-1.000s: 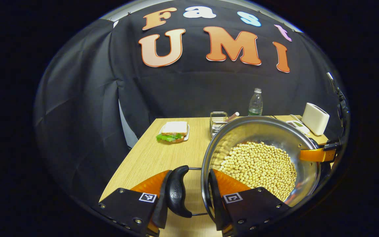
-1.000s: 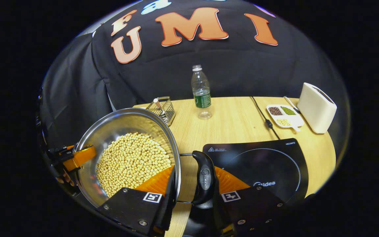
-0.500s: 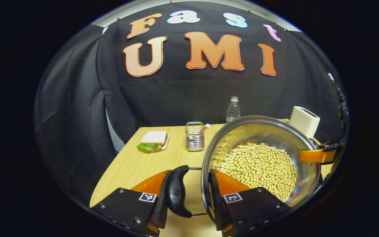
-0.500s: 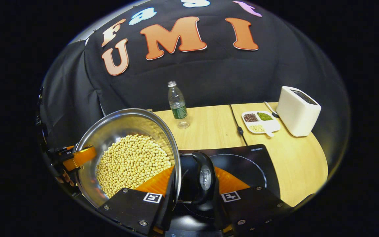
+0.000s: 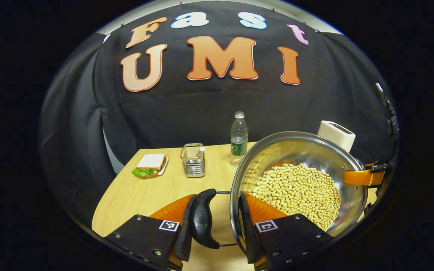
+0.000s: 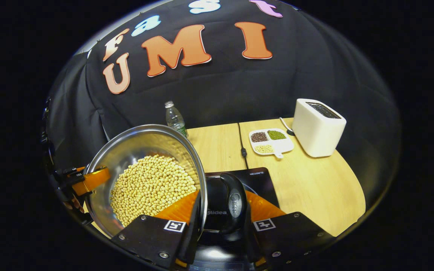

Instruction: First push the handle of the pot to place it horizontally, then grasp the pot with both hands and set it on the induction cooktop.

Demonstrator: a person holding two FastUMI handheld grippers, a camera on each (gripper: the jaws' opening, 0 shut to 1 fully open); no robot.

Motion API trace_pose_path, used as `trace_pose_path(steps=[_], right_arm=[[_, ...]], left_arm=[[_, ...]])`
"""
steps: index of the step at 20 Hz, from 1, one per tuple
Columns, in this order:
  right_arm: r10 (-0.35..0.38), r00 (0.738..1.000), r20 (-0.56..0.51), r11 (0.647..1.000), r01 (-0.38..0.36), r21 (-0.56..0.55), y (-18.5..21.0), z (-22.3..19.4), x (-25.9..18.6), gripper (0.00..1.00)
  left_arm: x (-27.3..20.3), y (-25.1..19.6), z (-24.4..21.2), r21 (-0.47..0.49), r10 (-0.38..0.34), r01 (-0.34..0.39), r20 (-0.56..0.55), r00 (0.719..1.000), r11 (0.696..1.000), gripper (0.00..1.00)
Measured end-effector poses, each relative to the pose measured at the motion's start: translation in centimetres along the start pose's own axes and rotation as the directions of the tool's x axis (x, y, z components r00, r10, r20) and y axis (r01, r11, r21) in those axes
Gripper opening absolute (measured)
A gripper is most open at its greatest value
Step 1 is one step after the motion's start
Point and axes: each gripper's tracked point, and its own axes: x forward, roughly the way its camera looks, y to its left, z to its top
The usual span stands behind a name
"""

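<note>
We carry the pot of soybeans between us, above the wooden table; in the right gripper view the induction cooktop lies just beneath and beyond the pot's right handle, so we judge the coming move to be a short shift rightward and then down; the right gripper is narrowed, one finger inside the rim and one outside that handle; in the left gripper view our left gripper clamps the rim and the left handle the same way; the pot sits level between both grips.
</note>
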Motion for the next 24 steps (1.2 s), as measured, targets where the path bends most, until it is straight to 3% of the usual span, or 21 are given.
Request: trace_pose_path(steps=[1, 7, 8, 9, 14, 24], right_arm=[[-0.011, 1.000, -0.003, 1.000, 0.011, 0.010, -0.7, 0.1, -0.1, 0.51], [-0.072, 0.997, -0.012, 0.997, 0.072, 0.030, -5.2, -0.1, -0.2, 0.51], [-0.080, 0.997, -0.017, 0.996, 0.080, 0.034, -5.9, -0.4, -0.2, 0.46], [-0.086, 0.996, -0.026, 0.995, 0.087, 0.040, -6.5, -0.7, 0.0, 0.51], [-0.112, 0.992, -0.059, 0.991, 0.116, 0.062, -8.6, -2.0, 1.0, 0.51], [-0.126, 0.987, -0.100, 0.988, 0.134, 0.074, -8.2, -2.2, 2.3, 0.51]], left_arm=[[0.4, -0.9, 0.1, 0.005, -0.010, 0.010, -0.003, 1.000, 1.000, 0.58], [2.6, -5.7, -0.2, 0.012, -0.072, 0.072, -0.025, 0.997, 0.997, 0.58], [2.9, -6.5, -0.4, 0.014, -0.080, 0.081, -0.031, 0.996, 0.997, 0.58], [3.4, -7.1, -0.6, 0.016, -0.087, 0.088, -0.037, 0.996, 0.996, 0.58], [5.0, -9.7, -1.9, 0.024, -0.114, 0.116, -0.069, 0.991, 0.993, 0.58], [7.0, -10.9, -3.5, 0.011, -0.132, 0.133, -0.107, 0.985, 0.991, 0.59]])
